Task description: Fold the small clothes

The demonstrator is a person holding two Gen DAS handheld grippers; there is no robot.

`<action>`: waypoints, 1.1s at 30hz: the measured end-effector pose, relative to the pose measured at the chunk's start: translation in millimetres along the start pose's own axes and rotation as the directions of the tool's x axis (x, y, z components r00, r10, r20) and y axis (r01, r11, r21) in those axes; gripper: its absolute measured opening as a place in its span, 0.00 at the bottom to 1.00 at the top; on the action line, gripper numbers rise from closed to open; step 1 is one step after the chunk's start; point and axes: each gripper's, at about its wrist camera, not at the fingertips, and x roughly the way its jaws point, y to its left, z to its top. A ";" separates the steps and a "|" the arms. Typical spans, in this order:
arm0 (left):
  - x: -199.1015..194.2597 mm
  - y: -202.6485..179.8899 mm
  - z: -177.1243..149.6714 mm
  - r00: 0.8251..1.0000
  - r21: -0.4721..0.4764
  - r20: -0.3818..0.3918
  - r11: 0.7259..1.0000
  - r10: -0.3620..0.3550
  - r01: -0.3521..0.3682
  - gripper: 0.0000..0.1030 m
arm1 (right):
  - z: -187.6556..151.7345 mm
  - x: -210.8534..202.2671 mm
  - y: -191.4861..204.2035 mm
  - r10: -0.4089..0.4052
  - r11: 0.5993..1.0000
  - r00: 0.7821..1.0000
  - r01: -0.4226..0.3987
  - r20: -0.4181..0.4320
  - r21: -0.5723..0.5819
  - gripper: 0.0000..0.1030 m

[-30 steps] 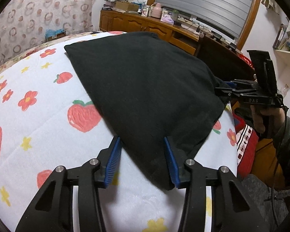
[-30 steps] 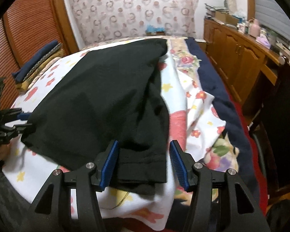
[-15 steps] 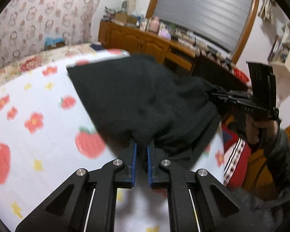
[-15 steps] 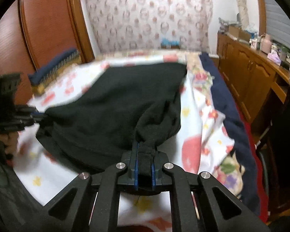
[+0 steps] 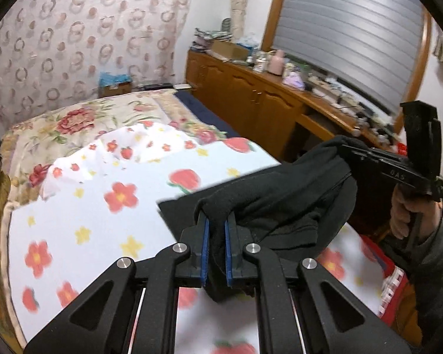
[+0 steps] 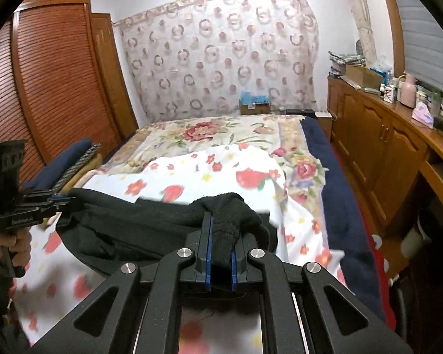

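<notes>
A black garment [image 5: 283, 203] hangs lifted above the bed, stretched between my two grippers and sagging in the middle. My left gripper [image 5: 215, 227] is shut on one bunched corner of it, the cloth pinched between the blue pads. My right gripper [image 6: 220, 237] is shut on the other near corner of the black garment [image 6: 138, 224]. In the left wrist view the right gripper [image 5: 348, 150] shows at the right, held by a hand. The left gripper [image 6: 66, 199] appears at the left edge of the right wrist view. The garment's far part trails down toward the sheet.
The bed carries a white sheet [image 5: 109, 206] printed with strawberries and flowers over a floral quilt [image 6: 209, 135]. A wooden cabinet run [image 6: 381, 144] with clutter on top lines the right wall. A slatted wardrobe [image 6: 44, 88] stands left, with folded dark cloths [image 6: 65, 162] beside it.
Both grippers closed on the garment's near corners, then rose and drew it forward over the bed. The garment, flat on the sheet before, now hangs bunched between them.
</notes>
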 end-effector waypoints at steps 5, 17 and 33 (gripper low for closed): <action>27.4 13.2 6.1 0.998 -0.003 -0.054 1.000 0.013 -0.013 0.16 | 10.9 35.2 0.2 -0.042 0.999 0.998 0.043 -0.043 0.018 0.18; 0.7 35.4 -20.9 1.000 0.043 -0.021 0.999 0.000 0.001 0.75 | -27.2 -0.2 21.1 -0.069 0.994 0.998 0.068 -0.006 -0.087 0.52; 76.2 29.5 9.6 0.998 0.087 -0.053 0.995 -0.037 0.042 0.70 | -2.6 66.7 -2.9 0.093 0.993 0.992 -0.099 -0.091 -0.070 0.09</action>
